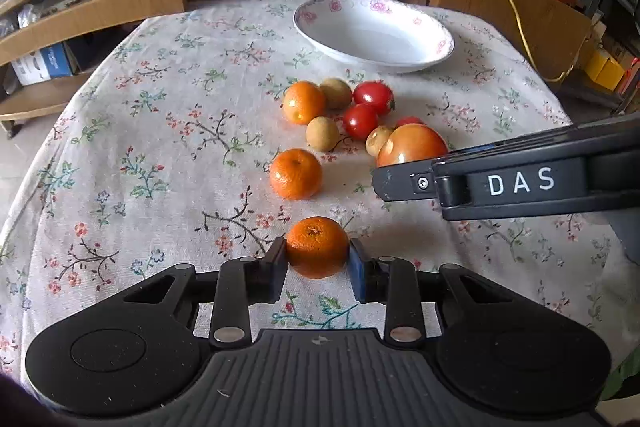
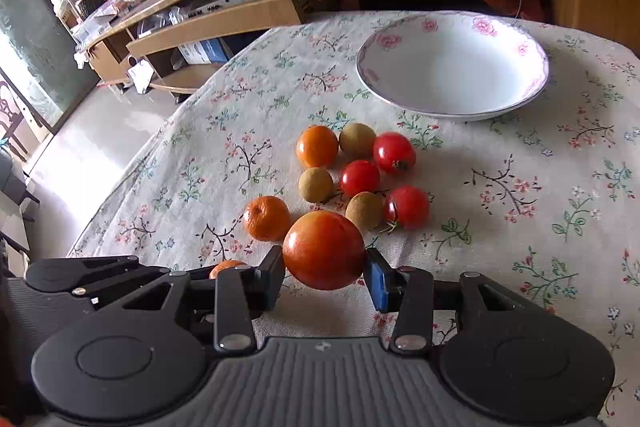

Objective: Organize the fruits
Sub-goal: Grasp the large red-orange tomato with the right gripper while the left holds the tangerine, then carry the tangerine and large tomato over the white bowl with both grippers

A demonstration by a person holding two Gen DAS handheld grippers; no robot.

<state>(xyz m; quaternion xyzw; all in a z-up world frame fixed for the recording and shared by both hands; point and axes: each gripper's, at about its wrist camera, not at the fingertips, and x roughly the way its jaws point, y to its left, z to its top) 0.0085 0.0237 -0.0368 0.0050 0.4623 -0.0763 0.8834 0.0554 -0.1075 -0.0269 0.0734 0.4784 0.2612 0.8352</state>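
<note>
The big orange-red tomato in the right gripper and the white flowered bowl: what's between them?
Three small red tomatoes and brown longans on the floral tablecloth, clearest in the right wrist view.

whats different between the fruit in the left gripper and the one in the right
The left gripper holds a mandarin, small with pitted, matte orange skin. The right gripper holds a tomato, clearly bigger, smooth, glossy and redder. Both are round and clamped between pads.

Wood TV shelf (image 2: 224, 15), sunlit floor (image 2: 92, 147)
</note>
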